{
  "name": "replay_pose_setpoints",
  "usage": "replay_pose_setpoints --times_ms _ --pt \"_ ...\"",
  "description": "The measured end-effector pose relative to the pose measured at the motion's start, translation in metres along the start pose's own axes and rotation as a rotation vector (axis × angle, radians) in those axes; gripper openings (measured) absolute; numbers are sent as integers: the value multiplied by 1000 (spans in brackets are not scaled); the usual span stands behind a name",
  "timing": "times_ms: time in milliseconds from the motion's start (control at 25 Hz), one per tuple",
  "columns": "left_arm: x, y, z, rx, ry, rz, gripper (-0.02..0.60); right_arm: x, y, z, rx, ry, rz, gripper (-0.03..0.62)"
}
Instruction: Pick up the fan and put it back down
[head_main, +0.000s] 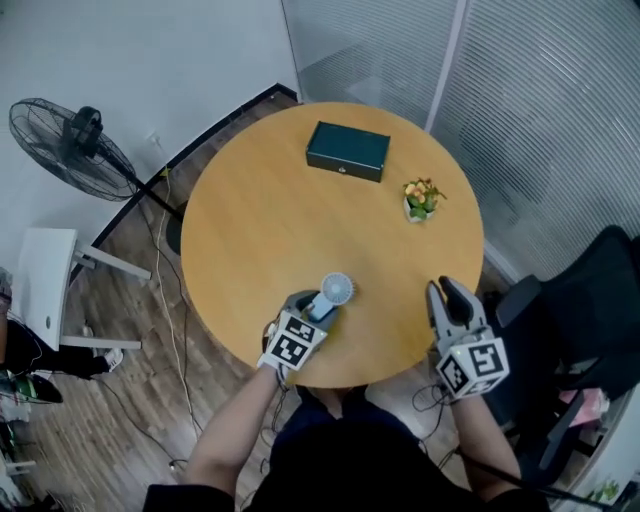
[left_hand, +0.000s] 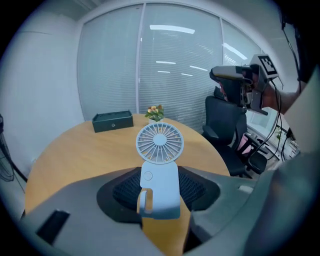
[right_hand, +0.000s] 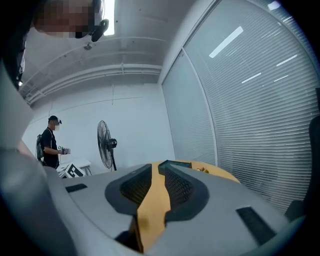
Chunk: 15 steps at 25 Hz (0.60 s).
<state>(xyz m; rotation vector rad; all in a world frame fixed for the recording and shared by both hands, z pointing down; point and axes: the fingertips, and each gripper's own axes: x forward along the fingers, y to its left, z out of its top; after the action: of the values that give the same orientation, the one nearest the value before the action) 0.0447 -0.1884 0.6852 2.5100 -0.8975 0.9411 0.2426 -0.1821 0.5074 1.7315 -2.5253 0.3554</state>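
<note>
Our L gripper (head_main: 312, 308) clamps the small pale-blue fan (head_main: 337, 290) by its handle, head upright, over the round table's (head_main: 260, 220) near edge, gripper angled down. R gripper (head_main: 446, 292) sits approx level by the table's right rim, jaws a narrow slit apart, nothing btwn.

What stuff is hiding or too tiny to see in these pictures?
Handle of the fan: head view, the left claw covers it.
Under the fan: no view shows whether it touches the table.
Label on the box: too small in every view.
Foot of the floor fan: head view, partly behind the table edge.
The plant: right claw view, almost all behind the right claw.
</note>
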Motion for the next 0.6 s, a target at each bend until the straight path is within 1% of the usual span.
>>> replay_pose_setpoints --times_ms 280,480,600 --pt "-78 44 -4 -73 -97 89 213 31 67 15 -13 -11 70 84" --pt "-130 75 -1 -125 -169 153 213 50 105 34 -56 -34 107 83" --pt "-159 91 3 -152 -223 186 213 57 124 43 -73 -44 118 60"
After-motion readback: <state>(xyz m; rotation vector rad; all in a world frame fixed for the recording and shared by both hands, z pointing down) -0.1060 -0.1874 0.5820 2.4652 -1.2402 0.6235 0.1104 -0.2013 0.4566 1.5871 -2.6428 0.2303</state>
